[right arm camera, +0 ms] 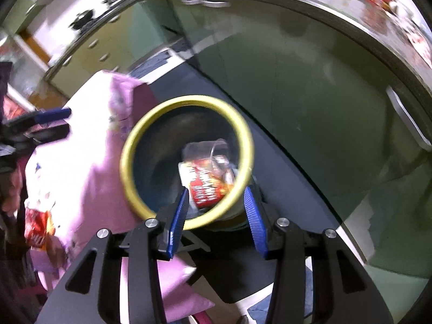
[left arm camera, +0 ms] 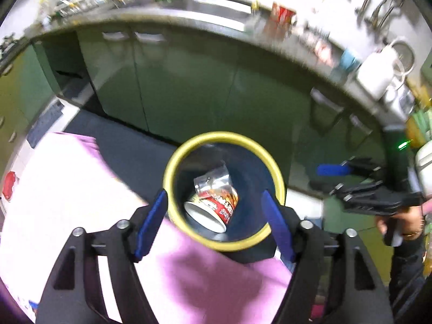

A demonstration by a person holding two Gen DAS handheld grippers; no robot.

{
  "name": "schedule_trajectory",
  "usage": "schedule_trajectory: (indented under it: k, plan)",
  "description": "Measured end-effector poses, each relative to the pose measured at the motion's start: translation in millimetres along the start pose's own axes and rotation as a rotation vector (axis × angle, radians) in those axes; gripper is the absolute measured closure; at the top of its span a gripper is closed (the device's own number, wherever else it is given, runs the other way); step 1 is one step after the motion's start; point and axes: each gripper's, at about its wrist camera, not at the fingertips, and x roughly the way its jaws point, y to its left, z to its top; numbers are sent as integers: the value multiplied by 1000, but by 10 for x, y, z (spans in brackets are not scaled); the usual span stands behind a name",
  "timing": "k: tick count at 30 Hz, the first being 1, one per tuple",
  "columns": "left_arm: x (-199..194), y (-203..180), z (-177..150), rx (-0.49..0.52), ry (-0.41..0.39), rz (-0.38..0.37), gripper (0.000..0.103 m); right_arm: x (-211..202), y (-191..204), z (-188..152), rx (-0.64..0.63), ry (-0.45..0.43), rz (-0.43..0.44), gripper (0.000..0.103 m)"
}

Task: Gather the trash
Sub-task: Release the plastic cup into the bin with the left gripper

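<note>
Two blue-padded fingers are framing the left wrist view, and the left claw is hanging released, spread wide with nothing between its pads, right over the mouth of the trash bin, a dark blue bucket with a yellow rim. Lying down inside it is a red and white instant noodle cup, tipped on its side, with a clear plastic wrapper resting against its upper edge. The bin is standing beside a surface covered in a pink cloth, and a red packet is lying on that cloth at the far left edge. Over on the right of this view the right claw is showing side-on, gripped in the person's right hand, its blue pad and black finger standing apart. Behind everything, green cabinet doors are running under a cluttered kitchen counter, blurred by motion. Switching to the right wrist view, the right claw is also hanging released, its fingers parted and holding nothing, poised just above the near rim of the trash bin. The instant noodle cup and the clear plastic wrapper are sitting at the bottom of the bin. The pink cloth is draping to the left, the red packet is lying on its lower left part, and the left claw is peeking in at the left edge, fingers apart.
</note>
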Motion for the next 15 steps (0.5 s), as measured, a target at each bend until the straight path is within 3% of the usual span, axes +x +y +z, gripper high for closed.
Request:
schedule_trajectory:
  k: [2,5,9,15]
  plan:
    - [-369,90,-175,-14,-57,10,29,-36,284,-56,-73,1,42,60]
    - [-884,276,-498,-47,-135,39,28,-78,981,-222,-249,27,176,60]
    - [-1515,564,-1098,-111,-248,128,15,-29,1844,-498,-476,86,315,60]
    - [-2170,927,-2082,-239,-352,260,11,239,2702,-835,-731,140,378,60]
